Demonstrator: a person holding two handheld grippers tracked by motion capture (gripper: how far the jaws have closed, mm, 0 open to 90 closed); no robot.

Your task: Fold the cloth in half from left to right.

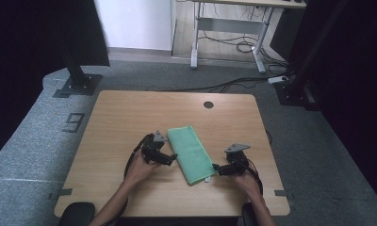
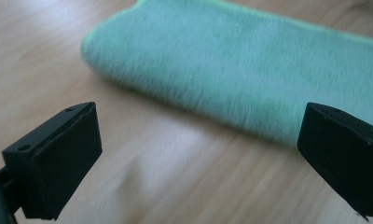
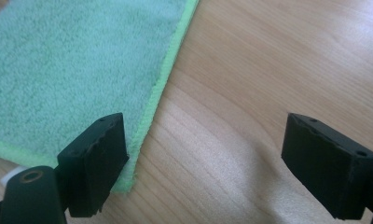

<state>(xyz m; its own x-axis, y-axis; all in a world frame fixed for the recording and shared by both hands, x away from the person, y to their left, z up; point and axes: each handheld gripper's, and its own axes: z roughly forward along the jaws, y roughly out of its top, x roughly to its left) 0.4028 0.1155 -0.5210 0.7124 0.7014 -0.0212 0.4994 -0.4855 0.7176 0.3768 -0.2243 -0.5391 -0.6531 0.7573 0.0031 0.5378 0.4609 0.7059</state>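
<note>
A folded green cloth [image 1: 191,153] lies on the wooden table [image 1: 120,117], running from the middle toward the near edge. My left gripper [image 1: 170,159] sits just left of the cloth, jaws open with bare wood between them, and the folded edge of the cloth [image 2: 231,65] lies a little ahead. My right gripper [image 1: 218,169] stands open at the cloth's near right corner. Its left fingertip [image 3: 100,158] rests beside the bright green hem of the cloth [image 3: 82,70], and only wood lies between the jaws.
A round cable hole [image 1: 208,104] marks the table's far side. Black stand bases [image 1: 78,84] stand on the grey carpet at both far corners. A white desk frame [image 1: 224,28] with loose cables sits farther back.
</note>
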